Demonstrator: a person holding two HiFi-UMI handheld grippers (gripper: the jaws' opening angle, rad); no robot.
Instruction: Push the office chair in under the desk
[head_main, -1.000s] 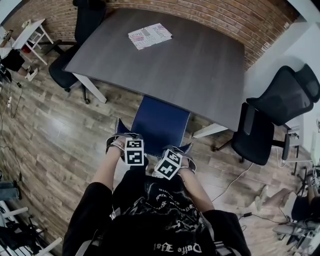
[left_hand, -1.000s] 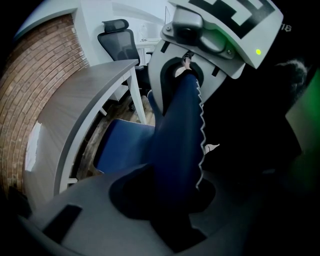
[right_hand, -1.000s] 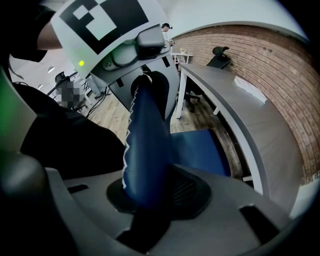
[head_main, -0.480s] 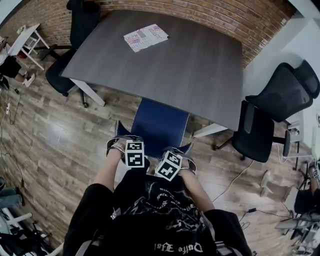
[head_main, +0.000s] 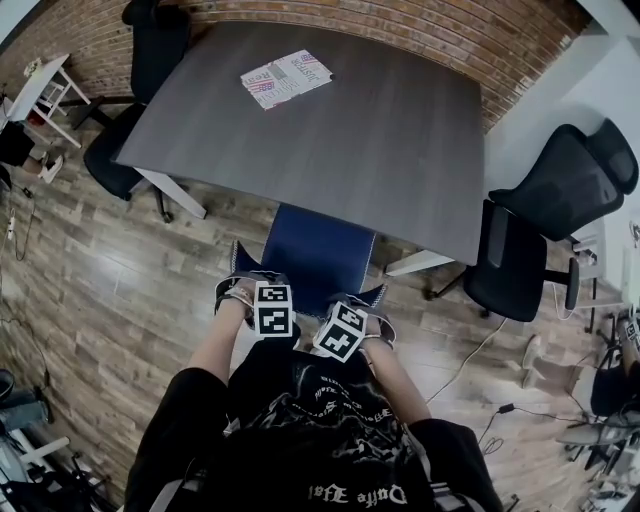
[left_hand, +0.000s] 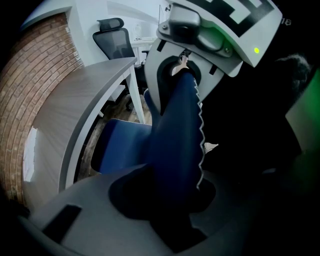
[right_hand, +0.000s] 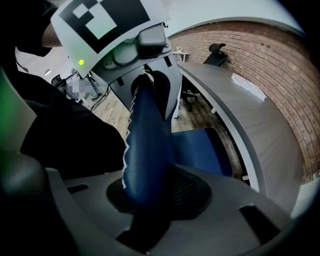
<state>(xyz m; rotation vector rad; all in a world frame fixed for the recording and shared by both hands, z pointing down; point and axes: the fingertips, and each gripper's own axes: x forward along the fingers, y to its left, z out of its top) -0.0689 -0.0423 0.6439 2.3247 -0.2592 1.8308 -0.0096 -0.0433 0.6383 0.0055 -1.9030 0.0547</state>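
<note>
A blue office chair (head_main: 318, 255) stands in front of the dark grey desk (head_main: 330, 150), its seat partly beneath the desk's near edge. My left gripper (head_main: 270, 306) and right gripper (head_main: 340, 330) sit side by side on the top edge of the blue backrest. In the left gripper view the backrest (left_hand: 177, 145) runs up between the jaws, and the right gripper (left_hand: 200, 45) clamps it further along. The right gripper view shows the same backrest (right_hand: 145, 150) between its jaws, with the left gripper (right_hand: 135, 50) beyond. Both are shut on the backrest.
Two black mesh chairs (head_main: 540, 230) stand at the desk's right end and another black chair (head_main: 135, 110) at its far left. A printed paper (head_main: 285, 75) lies on the desk. A brick wall runs behind. Cables (head_main: 470, 365) trail over the wooden floor at right.
Both grippers and the backrest have edged slightly toward the desk. The grip on the backrest is unchanged.
</note>
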